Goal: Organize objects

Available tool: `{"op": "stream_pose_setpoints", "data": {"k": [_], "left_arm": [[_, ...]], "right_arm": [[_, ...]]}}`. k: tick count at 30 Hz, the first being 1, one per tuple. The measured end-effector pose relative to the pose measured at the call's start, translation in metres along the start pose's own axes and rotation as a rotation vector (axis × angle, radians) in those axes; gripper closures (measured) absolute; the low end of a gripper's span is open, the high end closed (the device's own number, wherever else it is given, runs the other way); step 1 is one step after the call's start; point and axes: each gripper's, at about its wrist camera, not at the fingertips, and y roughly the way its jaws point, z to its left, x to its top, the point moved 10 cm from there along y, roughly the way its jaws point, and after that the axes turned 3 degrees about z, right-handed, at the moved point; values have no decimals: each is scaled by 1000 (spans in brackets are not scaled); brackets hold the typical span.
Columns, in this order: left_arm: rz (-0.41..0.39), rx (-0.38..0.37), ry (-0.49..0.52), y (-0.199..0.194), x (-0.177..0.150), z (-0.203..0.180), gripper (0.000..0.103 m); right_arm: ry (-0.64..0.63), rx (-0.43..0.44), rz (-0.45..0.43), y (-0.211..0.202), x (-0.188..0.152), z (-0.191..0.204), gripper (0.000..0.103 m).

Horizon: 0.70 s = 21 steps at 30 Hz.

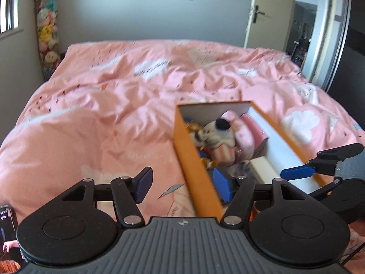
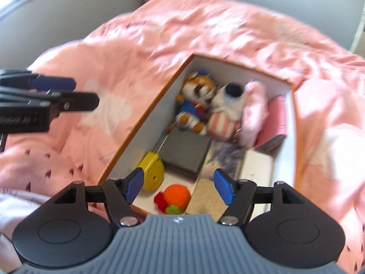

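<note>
An orange box (image 1: pixel 194 159) with white inside walls sits on the pink bed; it also shows in the right wrist view (image 2: pixel 127 137). It holds a tiger plush (image 2: pixel 194 100), a white and pink plush (image 2: pixel 230 111), a grey block (image 2: pixel 184 153), a yellow disc (image 2: pixel 152 171), an orange crochet toy (image 2: pixel 176 194) and a pink case (image 2: pixel 276 118). My left gripper (image 1: pixel 182 185) is open, its jaws either side of the box's near left wall. My right gripper (image 2: pixel 179 187) is open and empty above the box's near end; it also shows in the left wrist view (image 1: pixel 296 173).
The pink duvet (image 1: pixel 114 96) covers the whole bed. A column of plush toys (image 1: pixel 48 29) hangs in the far left corner. An open door (image 1: pixel 269 13) stands at the back right. A phone (image 1: pixel 6 219) shows at the lower left edge.
</note>
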Motion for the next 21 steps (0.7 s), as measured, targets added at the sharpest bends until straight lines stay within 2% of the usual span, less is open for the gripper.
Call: {"op": "stream_pose_setpoints", "data": {"k": [3, 6, 10, 16, 21], "left_arm": [[-38, -22, 33, -9, 6, -18, 24], [-66, -6, 60, -13, 7, -30, 19], [-60, 17, 90, -9, 2, -40, 18], [-43, 22, 121, 0, -11, -55, 15], [5, 30, 91, 12, -23, -59, 15]], "right_arm": [[45, -70, -94, -20, 3, -7, 30], [73, -155, -179, -39, 3, -14, 26], [118, -246, -271, -57, -4, -23, 20], [193, -315, -308, -62, -26, -41, 17], [215, -354, -324, -62, -39, -47, 17]]}}
